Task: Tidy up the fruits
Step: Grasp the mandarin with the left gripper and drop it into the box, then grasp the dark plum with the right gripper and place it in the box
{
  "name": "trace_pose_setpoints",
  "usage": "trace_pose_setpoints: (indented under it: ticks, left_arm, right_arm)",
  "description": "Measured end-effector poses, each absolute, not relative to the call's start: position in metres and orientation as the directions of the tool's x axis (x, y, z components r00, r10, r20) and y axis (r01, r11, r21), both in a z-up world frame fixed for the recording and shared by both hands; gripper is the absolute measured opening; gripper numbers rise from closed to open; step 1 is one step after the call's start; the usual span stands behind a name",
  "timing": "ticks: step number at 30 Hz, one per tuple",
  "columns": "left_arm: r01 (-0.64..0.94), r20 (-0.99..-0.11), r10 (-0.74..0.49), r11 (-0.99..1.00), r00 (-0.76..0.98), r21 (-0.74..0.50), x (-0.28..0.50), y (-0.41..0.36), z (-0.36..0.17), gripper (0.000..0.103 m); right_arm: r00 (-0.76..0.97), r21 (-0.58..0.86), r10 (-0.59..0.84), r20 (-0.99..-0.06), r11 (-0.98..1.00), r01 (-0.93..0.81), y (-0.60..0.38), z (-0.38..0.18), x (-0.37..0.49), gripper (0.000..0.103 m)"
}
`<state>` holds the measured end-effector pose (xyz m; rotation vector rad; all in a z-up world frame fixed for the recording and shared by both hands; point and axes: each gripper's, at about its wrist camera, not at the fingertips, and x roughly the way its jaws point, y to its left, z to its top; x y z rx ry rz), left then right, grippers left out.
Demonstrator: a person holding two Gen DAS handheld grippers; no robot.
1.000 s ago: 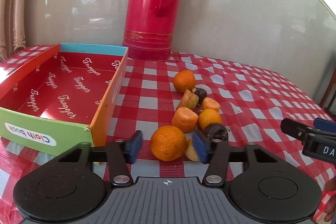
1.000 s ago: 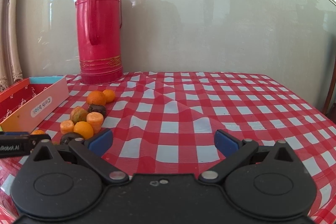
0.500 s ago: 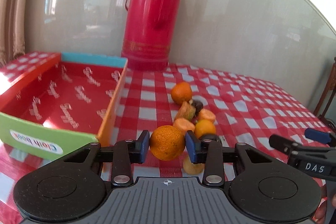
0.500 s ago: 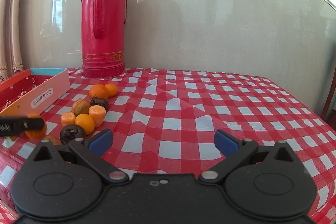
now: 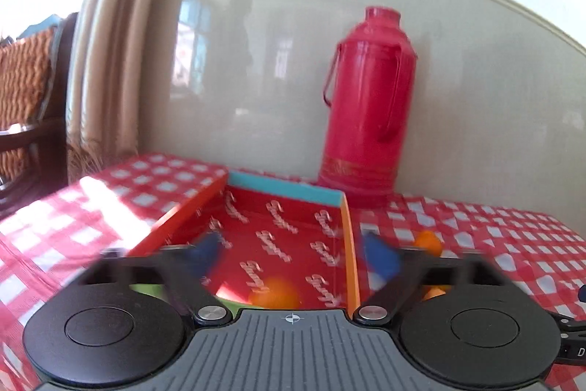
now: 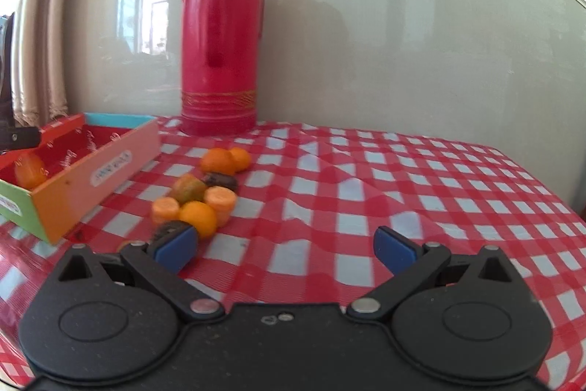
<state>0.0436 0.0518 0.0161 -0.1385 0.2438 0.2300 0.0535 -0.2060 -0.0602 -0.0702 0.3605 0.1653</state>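
1. Counter (image 6: 366, 193), under a red-and-white checked cloth, carries everything; a tall red thermos (image 6: 219, 39) stands at its far edge against the wall.
2. Box (image 6: 110, 167) with a red printed floor sits on the left of the counter, its long side facing the fruit pile.
3. Left gripper (image 5: 289, 253) hangs over the near end of the box. Its fingers have just been opening and now stand wide with nothing between them, where half a second ago they clamped an orange.
4. Right gripper (image 6: 285, 246) hovers low over bare cloth to the right of the pile, its fingers wide and empty.
5. Fruit pile (image 6: 201, 193) of oranges, cut pieces and dark fruits lies on the cloth just right of the box, untouched.
6. Released orange (image 5: 276, 292) now lies blurred on the box floor near the front wall; the right wrist view shows it (image 6: 29, 171) inside the box's near left corner.
7. One fruit is therefore stored, and most of the job looks undone; the next pick is likely from the near end of the pile.
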Motion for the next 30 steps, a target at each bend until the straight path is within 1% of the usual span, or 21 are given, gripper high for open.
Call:
trace_pose_setpoints:
  ticks: [1,3,6,8,12,15,16,18,22,24,25,27,29,30]
  left_arm:
    - [-0.254,-0.227,0.228,0.963,0.947,-0.089,0.038,0.051,0.018,0.102]
    - [-0.247,-0.216,0.227,0.966,0.95,-0.071,0.031,0.052,0.019,0.103]
    - [-0.248,-0.244,0.22,0.965,0.944,-0.089,0.024,0.056,0.019,0.103]
    - [-0.249,-0.256,0.217,0.964,0.942,-0.097,0.017,0.058,0.019,0.103]
    - [-0.248,-0.263,0.215,0.964,0.94,-0.098,0.005,0.061,0.02,0.103]
    - [-0.253,-0.274,0.222,0.964,0.936,-0.083,0.004,0.063,0.018,0.103]
    - [-0.257,-0.278,0.226,0.963,0.934,-0.083,0.004,0.065,0.016,0.103]
    - [-0.267,-0.29,0.233,0.96,0.928,-0.082,0.004,0.069,0.014,0.103]
    - [-0.28,-0.32,0.24,0.956,0.917,-0.086,0.009,0.08,0.008,0.103]
    - [-0.286,-0.322,0.245,0.955,0.914,-0.083,0.01,0.084,0.008,0.103]
    - [-0.289,-0.322,0.249,0.954,0.914,-0.082,0.01,0.086,0.007,0.103]
    - [-0.294,-0.323,0.254,0.952,0.912,-0.082,0.01,0.089,0.007,0.103]
    - [-0.297,-0.325,0.257,0.952,0.91,-0.078,0.01,0.093,0.006,0.103]
    - [-0.299,-0.325,0.26,0.951,0.909,-0.075,0.009,0.095,0.006,0.103]
  right_arm:
    - [0.917,-0.031,0.155,-0.368,0.983,-0.179,-0.203,-0.061,0.055,0.097]
    - [0.904,-0.02,0.162,-0.396,0.983,-0.185,-0.198,-0.063,0.058,0.097]
    - [0.896,0.007,0.195,-0.398,0.978,-0.209,-0.194,-0.063,0.057,0.097]
    - [0.899,-0.002,0.193,-0.393,0.978,-0.211,-0.19,-0.063,0.055,0.097]
    - [0.886,-0.007,0.198,-0.418,0.975,-0.221,-0.185,-0.065,0.057,0.097]
    - [0.904,-0.02,0.195,-0.38,0.975,-0.219,-0.182,-0.063,0.052,0.097]
    - [0.902,-0.013,0.204,-0.381,0.974,-0.225,-0.18,-0.063,0.053,0.096]
    - [0.895,-0.001,0.226,-0.384,0.97,-0.245,-0.174,-0.063,0.054,0.089]
    - [0.891,0.013,0.231,-0.391,0.969,-0.246,-0.162,-0.064,0.061,0.081]
    - [0.886,0.024,0.227,-0.404,0.971,-0.238,-0.156,-0.066,0.066,0.074]
    - [0.883,0.041,0.231,-0.41,0.971,-0.235,-0.155,-0.067,0.069,0.072]
    - [0.877,0.071,0.229,-0.422,0.973,-0.22,-0.152,-0.069,0.074,0.056]
    - [0.867,0.105,0.232,-0.441,0.973,-0.206,-0.15,-0.072,0.079,0.047]
    - [0.862,0.117,0.229,-0.452,0.973,-0.197,-0.148,-0.073,0.082,0.046]
